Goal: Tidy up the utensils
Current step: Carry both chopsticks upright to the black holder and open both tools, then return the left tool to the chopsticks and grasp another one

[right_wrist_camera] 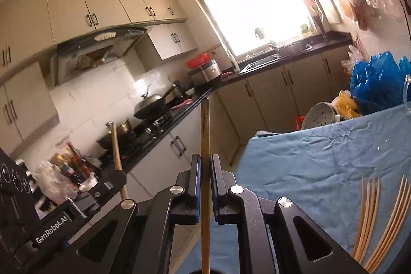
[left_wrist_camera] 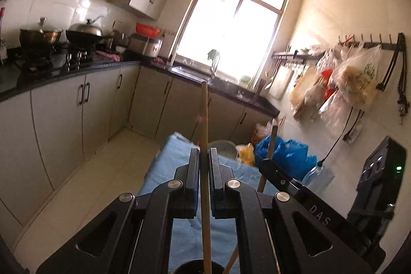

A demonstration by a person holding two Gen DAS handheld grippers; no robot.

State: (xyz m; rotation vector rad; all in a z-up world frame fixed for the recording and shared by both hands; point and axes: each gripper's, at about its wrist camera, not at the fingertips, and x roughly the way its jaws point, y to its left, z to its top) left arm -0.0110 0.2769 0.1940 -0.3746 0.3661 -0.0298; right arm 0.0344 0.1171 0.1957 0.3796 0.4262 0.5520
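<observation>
My left gripper [left_wrist_camera: 204, 153] is shut on a wooden chopstick [left_wrist_camera: 204, 120] that stands upright between its fingers; its lower end reaches a dark cup [left_wrist_camera: 197, 267] at the bottom edge. My right gripper [right_wrist_camera: 205, 158] is shut on a second, darker chopstick [right_wrist_camera: 205, 125], also upright. The right gripper shows in the left wrist view [left_wrist_camera: 267, 161], holding its chopstick [left_wrist_camera: 271, 143] just to the right. The left gripper shows in the right wrist view [right_wrist_camera: 113, 179] at the left with its chopstick [right_wrist_camera: 116, 145]. Several more chopsticks [right_wrist_camera: 380, 217] lie on the blue cloth.
A table under a blue cloth [right_wrist_camera: 321, 161] lies below both grippers. Beyond it sit a white steamer insert [right_wrist_camera: 319, 116], a yellow bag [right_wrist_camera: 345, 104] and blue bags [right_wrist_camera: 375, 81]. A dark counter [left_wrist_camera: 77, 68] with pots runs along the left. Bags hang on the right wall [left_wrist_camera: 346, 81].
</observation>
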